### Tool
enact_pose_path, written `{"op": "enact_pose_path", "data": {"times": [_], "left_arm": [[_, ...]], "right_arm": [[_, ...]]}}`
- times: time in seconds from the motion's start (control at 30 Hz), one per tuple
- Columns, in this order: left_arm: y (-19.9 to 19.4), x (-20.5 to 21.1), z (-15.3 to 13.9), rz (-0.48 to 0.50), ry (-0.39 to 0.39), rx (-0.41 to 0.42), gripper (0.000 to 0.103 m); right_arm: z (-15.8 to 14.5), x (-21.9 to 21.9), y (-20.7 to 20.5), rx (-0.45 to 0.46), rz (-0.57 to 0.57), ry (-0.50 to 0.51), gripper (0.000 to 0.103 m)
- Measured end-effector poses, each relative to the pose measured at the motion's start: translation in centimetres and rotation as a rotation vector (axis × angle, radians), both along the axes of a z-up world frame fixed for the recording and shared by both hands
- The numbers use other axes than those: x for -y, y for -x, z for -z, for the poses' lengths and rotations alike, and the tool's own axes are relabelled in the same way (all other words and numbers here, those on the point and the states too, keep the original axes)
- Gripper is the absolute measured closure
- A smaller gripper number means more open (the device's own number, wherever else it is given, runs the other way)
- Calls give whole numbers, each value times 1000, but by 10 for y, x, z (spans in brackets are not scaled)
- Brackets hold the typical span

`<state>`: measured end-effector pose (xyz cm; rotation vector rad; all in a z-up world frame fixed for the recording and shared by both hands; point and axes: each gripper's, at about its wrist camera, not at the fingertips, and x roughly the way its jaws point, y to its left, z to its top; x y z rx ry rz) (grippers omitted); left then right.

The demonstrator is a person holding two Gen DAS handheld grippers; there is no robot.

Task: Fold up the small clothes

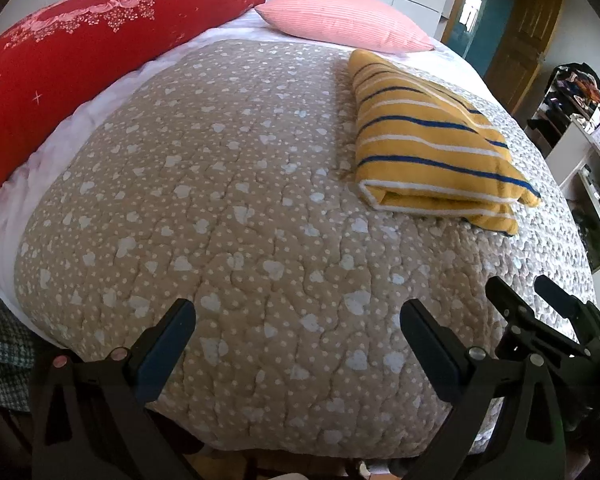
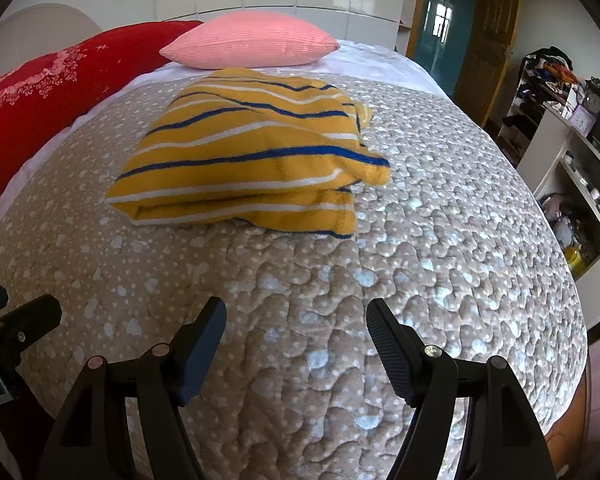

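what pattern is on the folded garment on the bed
Mustard yellow with thin blue and white stripes; the folded garment shows best in the right wrist view.

The quilt [image 1: 236, 208] lies bare and open ahead of the left gripper [image 1: 298, 334], all the way up to the red pillow [image 1: 80, 52] and pink pillow [image 1: 344, 18] that close off the far end. The folded garment [image 1: 432, 140] takes up the right side of that stretch. Ahead of the right gripper [image 2: 296, 336] the quilt is open up to the garment's near fold, and to the garment's right up to the bed edge. Shelves [image 2: 572, 152] stand beyond that edge. Both grippers hang spread and apart over the near edge.
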<state>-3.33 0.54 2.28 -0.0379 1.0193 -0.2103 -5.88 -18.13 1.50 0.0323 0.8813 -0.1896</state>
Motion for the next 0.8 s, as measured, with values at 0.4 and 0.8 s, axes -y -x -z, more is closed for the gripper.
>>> {"op": "enact_pose_path", "data": {"times": [0.4,0.8], "left_arm": [[-3,9,7,14,-19,-12,1],[-5,25,13,29,-66,-13,1]], "right_arm": [[5,-1,-5,-17,-14,2,25],[12,10,-13,-27,-25,-20,22]]}}
